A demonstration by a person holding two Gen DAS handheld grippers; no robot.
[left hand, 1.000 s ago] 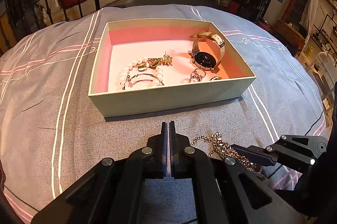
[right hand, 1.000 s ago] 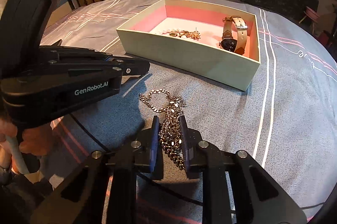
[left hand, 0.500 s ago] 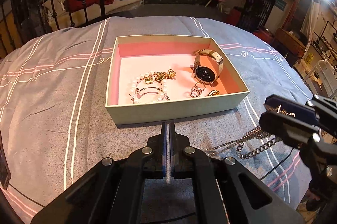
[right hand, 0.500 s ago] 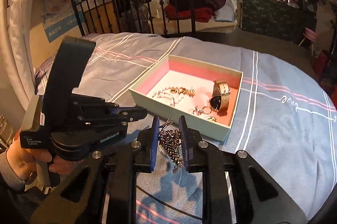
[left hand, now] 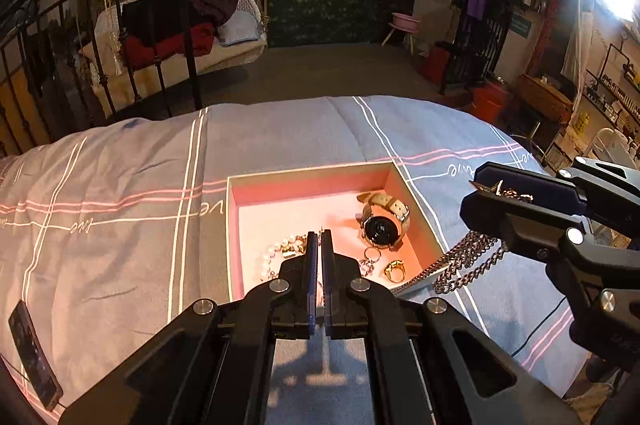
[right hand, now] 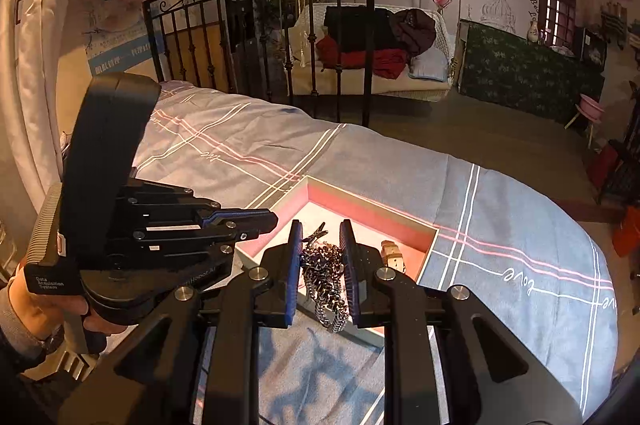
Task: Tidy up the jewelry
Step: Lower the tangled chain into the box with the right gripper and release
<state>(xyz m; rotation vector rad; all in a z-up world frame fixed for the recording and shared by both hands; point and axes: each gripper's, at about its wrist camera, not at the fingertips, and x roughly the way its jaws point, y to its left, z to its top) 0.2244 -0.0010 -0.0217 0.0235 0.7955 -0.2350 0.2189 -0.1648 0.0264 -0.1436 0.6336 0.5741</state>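
An open pale box (left hand: pixel 312 171) with a pink lining lies on the striped grey bedspread (left hand: pixel 120 205). Inside are a watch (left hand: pixel 382 225), a pearl bracelet (left hand: pixel 272 257) and gold rings (left hand: pixel 394 271). My left gripper (left hand: pixel 319 237) is shut and empty, raised over the box's near side. My right gripper (right hand: pixel 320 229) is shut on a bunched metal chain necklace (right hand: pixel 324 281), held in the air above the box (right hand: pixel 372 202). In the left wrist view the right gripper (left hand: pixel 476 195) hangs at the right, and the chain (left hand: pixel 468 261) droops by the box's right wall.
A dark phone (left hand: pixel 34 357) lies on the bedspread at the lower left. A black iron bed rail (right hand: pixel 260 45) stands behind the bed, with a swing seat of clothes beyond. A hand (right hand: pixel 24 305) grips the left tool. A thin cable (left hand: pixel 540 329) crosses the bedspread at the right.
Both grippers have risen and tilted up, so more of the room shows. The chain left the bedspread and now hangs from the right gripper over the box.
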